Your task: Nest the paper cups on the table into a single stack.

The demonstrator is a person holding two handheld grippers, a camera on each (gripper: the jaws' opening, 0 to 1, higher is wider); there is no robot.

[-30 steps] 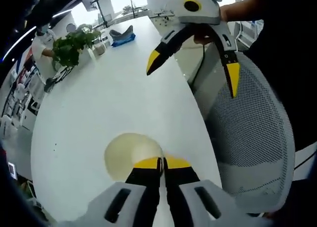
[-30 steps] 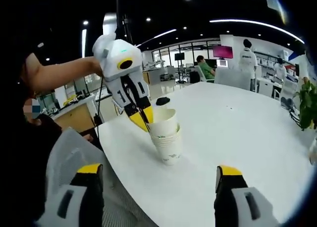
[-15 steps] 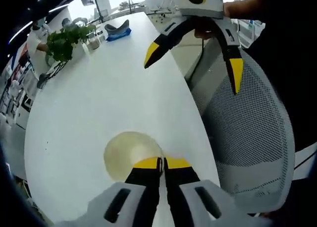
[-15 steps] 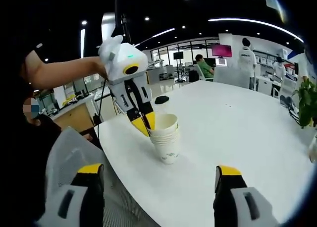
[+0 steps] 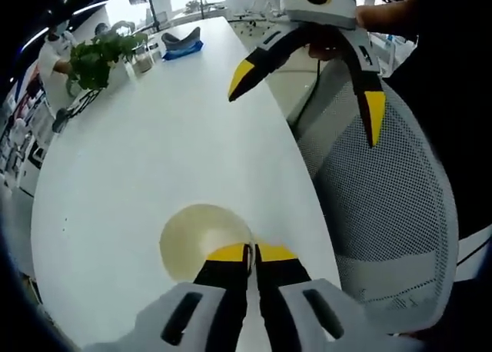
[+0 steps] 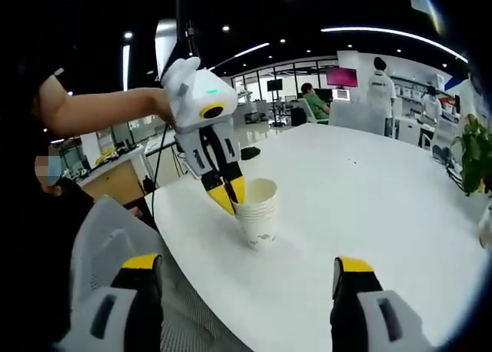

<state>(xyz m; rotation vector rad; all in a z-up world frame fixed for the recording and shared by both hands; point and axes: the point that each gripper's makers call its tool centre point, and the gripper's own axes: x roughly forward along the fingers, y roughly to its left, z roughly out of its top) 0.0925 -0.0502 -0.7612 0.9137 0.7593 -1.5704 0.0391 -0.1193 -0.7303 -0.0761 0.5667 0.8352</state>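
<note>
A stack of white paper cups [image 6: 259, 215] stands on the white table [image 6: 369, 190] near its rounded edge. My left gripper [image 6: 228, 197] comes down from the upper left, shut on the near rim of the top cup. From above, that cup's open mouth [image 5: 201, 240] lies just beyond my left gripper [image 5: 247, 253], whose yellow tips pinch the rim. My right gripper [image 6: 246, 266] stands open, wide apart, short of the stack with nothing between its jaws. It hangs over the table's edge as my right gripper [image 5: 307, 97].
A grey mesh chair back [image 5: 388, 214] sits close against the table edge. A potted plant [image 5: 96, 56] and a blue-lined object [image 5: 183, 43] stand at the table's far end. A small dark object [image 6: 250, 154] lies beyond the stack. People stand at distant desks.
The top cup has sunk deeper into the stack with my left gripper still pinching its rim, so the stack looks shorter. My right gripper has stayed open.
</note>
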